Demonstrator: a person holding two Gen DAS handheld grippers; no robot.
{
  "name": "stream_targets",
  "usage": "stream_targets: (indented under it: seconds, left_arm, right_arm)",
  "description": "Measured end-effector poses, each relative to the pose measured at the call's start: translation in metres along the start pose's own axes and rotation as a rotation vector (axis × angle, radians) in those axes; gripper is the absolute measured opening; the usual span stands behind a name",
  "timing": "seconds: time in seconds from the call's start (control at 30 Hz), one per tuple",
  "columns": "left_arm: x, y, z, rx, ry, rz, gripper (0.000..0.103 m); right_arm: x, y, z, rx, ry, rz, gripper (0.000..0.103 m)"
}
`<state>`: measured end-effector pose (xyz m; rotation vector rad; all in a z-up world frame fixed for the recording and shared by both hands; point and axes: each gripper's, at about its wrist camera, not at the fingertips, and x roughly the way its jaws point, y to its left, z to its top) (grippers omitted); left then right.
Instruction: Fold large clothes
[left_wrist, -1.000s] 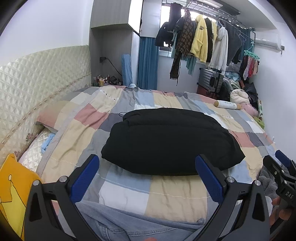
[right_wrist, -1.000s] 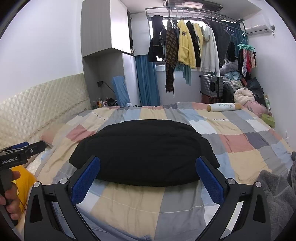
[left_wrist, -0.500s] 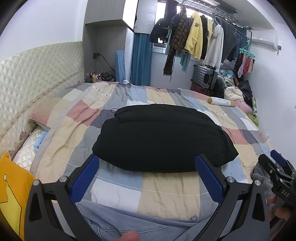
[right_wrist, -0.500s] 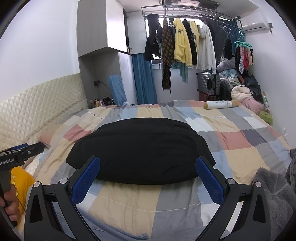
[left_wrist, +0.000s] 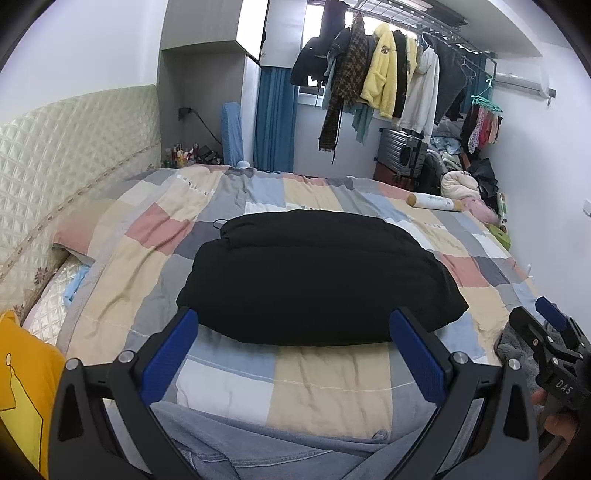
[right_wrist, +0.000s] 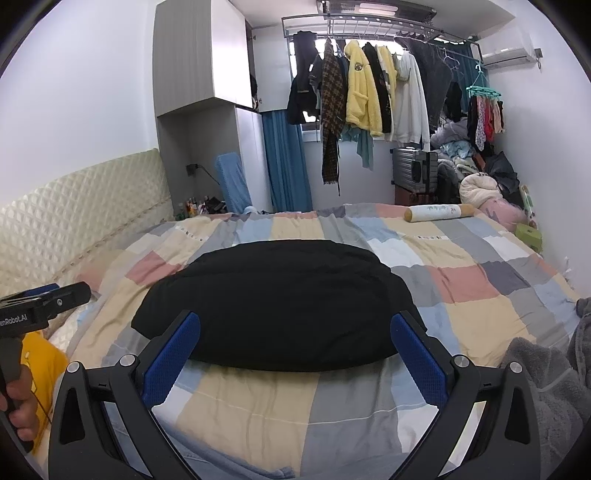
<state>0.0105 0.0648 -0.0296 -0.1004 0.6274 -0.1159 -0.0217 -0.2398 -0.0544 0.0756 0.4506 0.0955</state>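
Observation:
A black garment (left_wrist: 317, 277) lies folded into a thick rounded bundle in the middle of the patchwork bedspread (left_wrist: 332, 387); it also shows in the right wrist view (right_wrist: 277, 306). My left gripper (left_wrist: 295, 350) is open and empty, held above the bed's near edge, short of the bundle. My right gripper (right_wrist: 295, 350) is open and empty too, at about the same distance from the bundle. The right gripper's body shows at the right of the left wrist view (left_wrist: 554, 354), and the left gripper's at the left of the right wrist view (right_wrist: 40, 306).
Blue denim (left_wrist: 240, 443) lies at the near edge. A grey fleece item (right_wrist: 546, 387) sits at the near right, a yellow cloth (left_wrist: 22, 376) at the near left. A padded headboard (left_wrist: 55, 155) lines the left. A rolled bolster (right_wrist: 436, 212) and hanging clothes (right_wrist: 369, 92) are at the far end.
Both grippers have drawn back and risen a little from the bed. The black bundle has not moved. Both stay open.

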Motion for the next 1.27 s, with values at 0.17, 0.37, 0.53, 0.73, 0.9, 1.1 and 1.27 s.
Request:
stream_targets:
  seconds: [0.17, 0.37, 0.53, 0.73, 0.9, 1.1, 1.27]
  left_arm:
    - [-0.0003, 0.0044, 0.0007, -0.001, 0.003, 0.011, 0.103]
    - [-0.0011, 0.0051, 0.0009, 0.000, 0.004, 0.006, 0.103]
    - [-0.0014, 0.0051, -0.0006, 0.003, 0.008, 0.002, 0.103]
    - [-0.0002, 0.0055, -0.0015, -0.005, 0.003, 0.003, 0.103]
    - [0.0005, 0.0058, -0.0022, -0.005, 0.001, 0.005, 0.103]
    - [0.0003, 0.0058, -0.0020, -0.005, 0.004, 0.004, 0.103]
    - [0.0005, 0.0064, -0.0020, -0.005, 0.002, 0.003, 0.103]
  right_arm:
    - [0.0016, 0.0008, -0.0008, 0.003, 0.014, 0.001, 0.103]
    - [0.0023, 0.0029, -0.0007, 0.000, 0.019, -0.001, 0.103]
    - [0.0033, 0.0046, -0.0001, -0.005, 0.024, -0.007, 0.103]
    - [0.0026, 0.0067, 0.0013, -0.010, 0.022, -0.007, 0.103]
    - [0.0021, 0.0062, 0.0005, -0.009, 0.024, -0.004, 0.103]
    - [0.0009, 0.0047, 0.0012, -0.007, 0.023, -0.008, 0.103]
    - [0.0000, 0.0033, 0.0038, -0.002, 0.016, -0.005, 0.103]
